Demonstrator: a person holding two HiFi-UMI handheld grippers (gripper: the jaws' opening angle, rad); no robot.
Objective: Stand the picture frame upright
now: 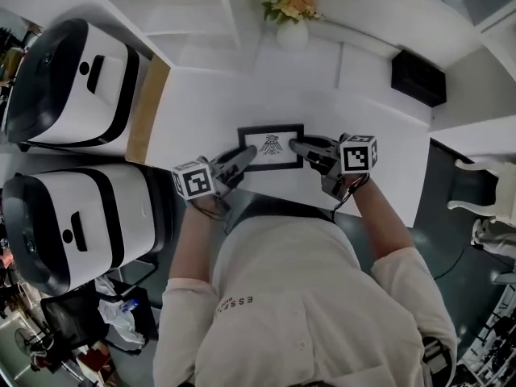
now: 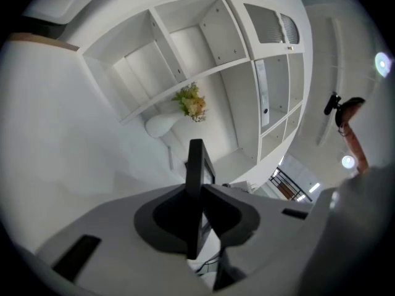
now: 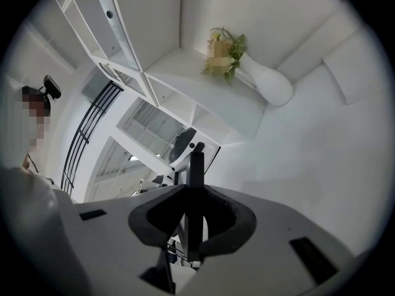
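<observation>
A black picture frame with a white print of a bird-like emblem sits above the white table, just in front of the person, its face turned up toward the head camera. My left gripper is shut on its left edge and my right gripper on its right edge. In the left gripper view the frame stands edge-on, pinched between the dark pads of the left gripper. In the right gripper view its edge is clamped the same way by the right gripper. Whether the frame touches the table is hidden.
A white vase of yellow flowers stands at the back of the table, with a black box at the back right. Two large black-and-white appliances stand to the left. A white shelf unit rises behind the table.
</observation>
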